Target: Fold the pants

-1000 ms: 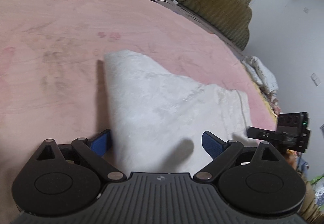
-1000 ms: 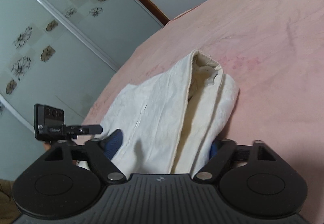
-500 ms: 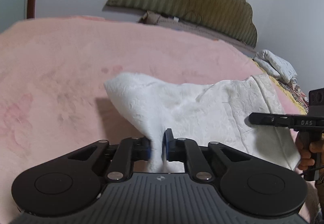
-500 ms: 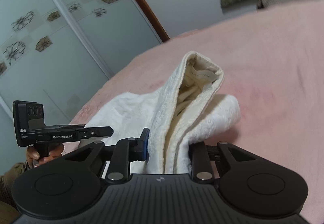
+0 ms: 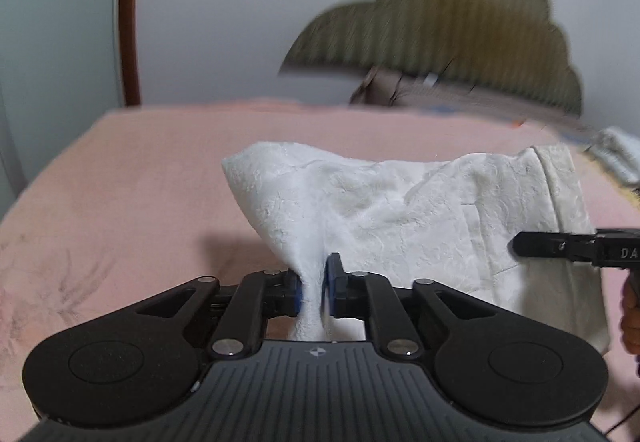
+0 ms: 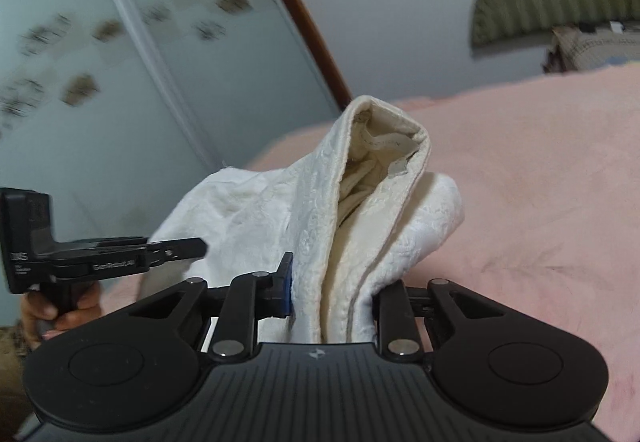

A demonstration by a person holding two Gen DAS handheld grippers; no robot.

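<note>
White textured pants lie partly lifted over a pink bedspread. My left gripper is shut on a pinched edge of the fabric, which rises up and away from it. My right gripper is shut on the thick waistband end of the pants, whose open waist with a label points up. Each gripper shows in the other's view: the right one at the far right, the left one at the left.
An olive padded headboard and pillows stand at the far end of the bed. A sliding wardrobe door with flower prints and a brown frame is to the left. A white cloth lies at the bed's right edge.
Both grippers went from open around the fabric to shut on it, then lifted the pants off the bed, so both views now tilt up toward the wall and headboard.
</note>
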